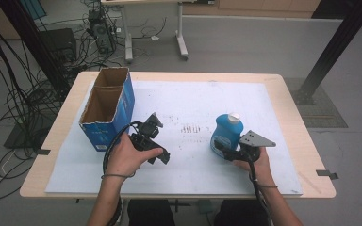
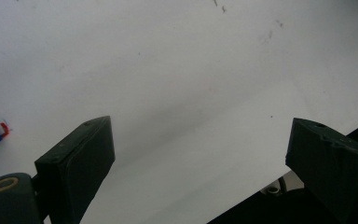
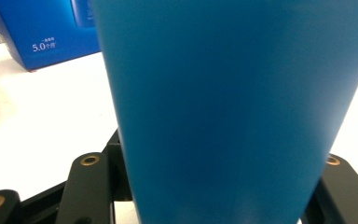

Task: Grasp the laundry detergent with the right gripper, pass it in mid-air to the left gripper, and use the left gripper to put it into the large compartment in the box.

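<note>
Right gripper: your jaws sit on both sides of the blue plastic bottle with a white cap, low on its body; I cannot tell if they clamp it.
Bottle: upright on the white table sheet, right of centre.
Left gripper: jaws wide apart, empty, above bare sheet.
Box: the open blue cardboard box stands at far left.
Risk: a low hold may let the tall bottle tip or slip when you lift.

Worktop: light wood, covered by a white sheet. Floor: grey. Black cables hang and trail at left, near a computer tower. A second, white-legged table stands behind. Lighting: even.
</note>
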`<action>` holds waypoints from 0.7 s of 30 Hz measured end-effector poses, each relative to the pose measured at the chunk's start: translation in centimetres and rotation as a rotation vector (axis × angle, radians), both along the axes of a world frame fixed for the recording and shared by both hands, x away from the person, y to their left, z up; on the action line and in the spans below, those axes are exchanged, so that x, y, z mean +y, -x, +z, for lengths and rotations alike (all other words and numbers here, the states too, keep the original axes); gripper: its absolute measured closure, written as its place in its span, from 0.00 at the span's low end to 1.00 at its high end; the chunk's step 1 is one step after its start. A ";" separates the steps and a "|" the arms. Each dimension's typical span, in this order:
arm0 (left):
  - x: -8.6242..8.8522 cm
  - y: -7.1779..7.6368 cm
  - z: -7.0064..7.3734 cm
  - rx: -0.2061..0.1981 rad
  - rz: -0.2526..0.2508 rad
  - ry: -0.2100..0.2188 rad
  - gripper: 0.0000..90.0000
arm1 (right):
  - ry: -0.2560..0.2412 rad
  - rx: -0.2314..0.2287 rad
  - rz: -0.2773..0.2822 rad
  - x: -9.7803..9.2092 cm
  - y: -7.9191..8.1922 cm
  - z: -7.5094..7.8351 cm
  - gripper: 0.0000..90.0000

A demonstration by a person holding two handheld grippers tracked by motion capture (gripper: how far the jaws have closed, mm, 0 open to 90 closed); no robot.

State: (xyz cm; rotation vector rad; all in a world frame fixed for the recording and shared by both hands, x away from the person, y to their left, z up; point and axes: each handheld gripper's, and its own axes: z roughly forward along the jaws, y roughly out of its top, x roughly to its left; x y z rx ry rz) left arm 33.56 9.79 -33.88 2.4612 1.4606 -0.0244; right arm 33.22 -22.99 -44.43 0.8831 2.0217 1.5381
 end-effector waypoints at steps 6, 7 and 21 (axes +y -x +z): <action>-0.4 -0.1 1.8 -0.029 -0.031 -0.008 0.09 | -0.003 0.011 0.033 -0.4 0.0 1.9 0.47; -0.6 -0.2 2.3 -0.039 -0.042 -0.014 0.09 | -0.004 0.013 0.039 -0.4 0.0 2.2 0.47; -1.0 -0.1 9.4 -0.121 -0.202 -0.008 0.09 | 0.036 0.056 0.156 -0.9 -0.3 8.2 0.48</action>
